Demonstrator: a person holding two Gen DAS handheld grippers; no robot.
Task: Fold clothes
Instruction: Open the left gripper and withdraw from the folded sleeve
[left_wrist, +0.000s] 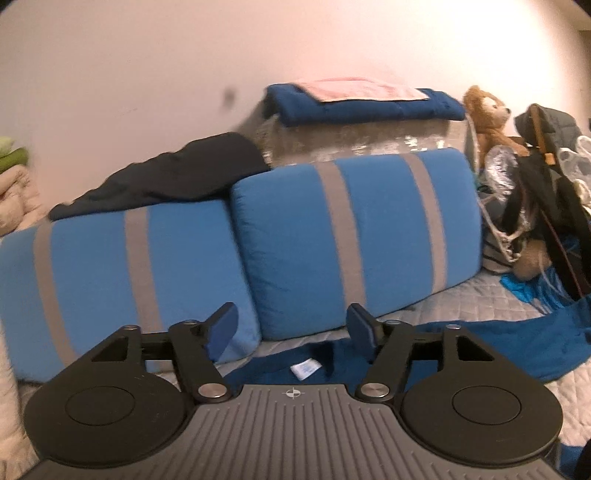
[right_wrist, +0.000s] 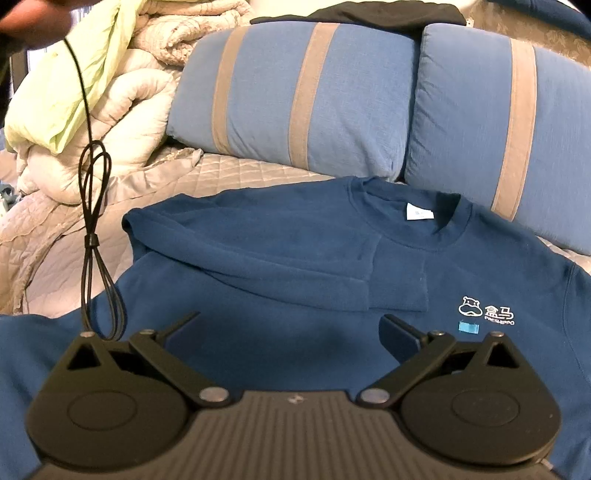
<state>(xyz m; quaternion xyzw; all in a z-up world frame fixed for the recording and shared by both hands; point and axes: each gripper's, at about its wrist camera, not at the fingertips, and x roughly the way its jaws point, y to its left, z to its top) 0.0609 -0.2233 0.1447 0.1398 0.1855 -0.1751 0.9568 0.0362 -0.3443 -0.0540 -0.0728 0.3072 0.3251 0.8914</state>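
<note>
The sweatshirt (right_wrist: 295, 266) is showing deep navy blue, wearing a white hippo logo (right_wrist: 485, 311) and a white neck label (right_wrist: 420, 212). The two pillows (right_wrist: 306, 96) are showing mid-blue crossed by grey-tan stripes. The quilted bedspread (right_wrist: 221, 171) is showing pale grey, the comforter (right_wrist: 122, 107) cream, the teddy bear (left_wrist: 489, 116) golden brown.

Plain pale wall (left_wrist: 147, 74), two blue grey-striped cushions (right_wrist: 303, 96), quilted grey bedspread (right_wrist: 221, 173)
</note>
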